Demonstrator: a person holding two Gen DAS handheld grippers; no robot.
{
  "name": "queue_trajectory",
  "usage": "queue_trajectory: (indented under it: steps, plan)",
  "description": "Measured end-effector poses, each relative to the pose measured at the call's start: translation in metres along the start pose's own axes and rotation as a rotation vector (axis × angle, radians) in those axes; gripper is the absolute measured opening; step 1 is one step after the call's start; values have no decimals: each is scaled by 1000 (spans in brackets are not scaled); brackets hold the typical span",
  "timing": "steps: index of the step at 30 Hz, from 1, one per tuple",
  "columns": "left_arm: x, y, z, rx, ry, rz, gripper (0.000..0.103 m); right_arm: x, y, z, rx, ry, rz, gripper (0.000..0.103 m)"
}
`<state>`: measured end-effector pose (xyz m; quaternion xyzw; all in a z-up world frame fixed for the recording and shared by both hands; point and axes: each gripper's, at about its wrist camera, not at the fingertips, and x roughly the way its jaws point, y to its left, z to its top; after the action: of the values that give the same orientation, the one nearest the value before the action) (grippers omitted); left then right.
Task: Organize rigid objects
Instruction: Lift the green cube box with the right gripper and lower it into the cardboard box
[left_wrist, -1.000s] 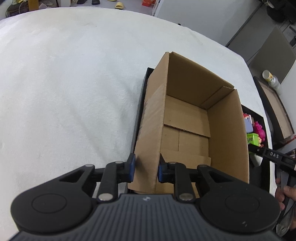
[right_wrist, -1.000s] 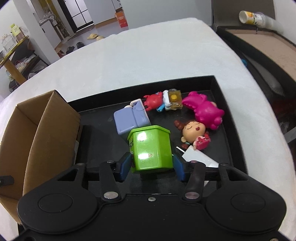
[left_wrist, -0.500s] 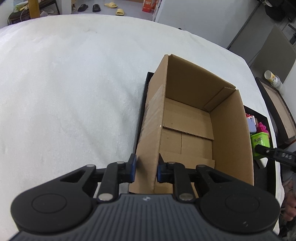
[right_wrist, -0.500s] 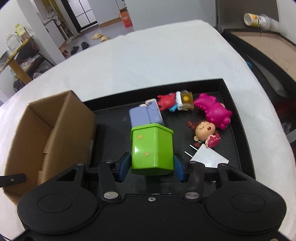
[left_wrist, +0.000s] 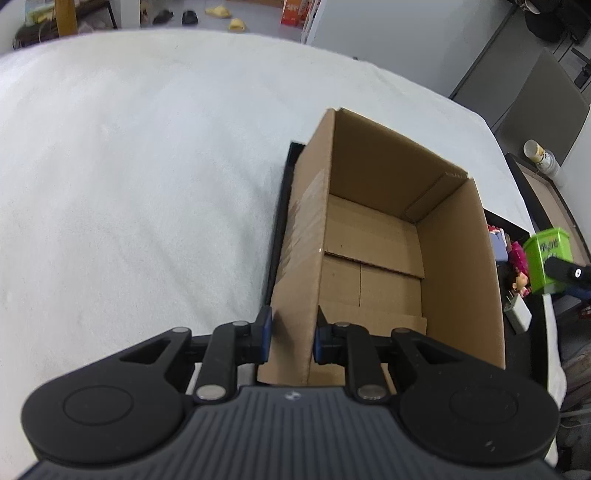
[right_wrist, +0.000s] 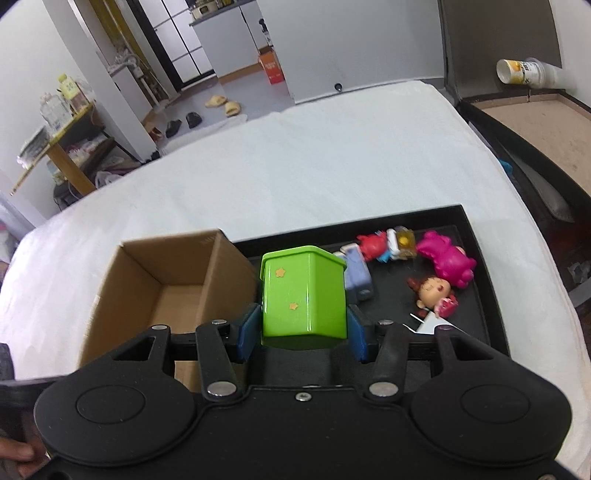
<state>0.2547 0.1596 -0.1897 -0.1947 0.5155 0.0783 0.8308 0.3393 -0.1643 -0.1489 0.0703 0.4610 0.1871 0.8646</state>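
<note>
I've got the right tongs (right_wrist: 301, 334) clamped on the green tub (right_wrist: 303, 295), pads on both its sides, tub clear of the black tray (right_wrist: 476, 258) and hanging centre frame, just right of the cardboard box (right_wrist: 155, 291). Left tongs (left_wrist: 291, 338) are nearly closed, pinching the box's near-left wall, bottom centre of the left view, to steady it. Step, I reckon: carry phase, tub to box. Next move needs a shift toward frame left over the box opening w/o clipping the rim, then release. Box looks empty. Other toys lie in the tray at centre right; the purple toy (right_wrist: 356, 277) is partly hidden behind the tub. Tabletop (left_wrist: 147, 166) is white cloth.
</note>
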Motion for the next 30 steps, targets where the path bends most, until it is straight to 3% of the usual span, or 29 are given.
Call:
queue_trajectory:
  steps: [13, 20, 30]
  plan:
    - [5, -3, -2, 16, 4, -39, 19, 6, 52, 22, -44, -27, 104, 49]
    - [6, -2, -1, 17, 21, -56, 20, 28, 82, 22, -84, 17, 146, 49]
    - [10, -7, -1, 14, 50, -81, 21, 64, 105, 11, -108, 87, 141, 49]
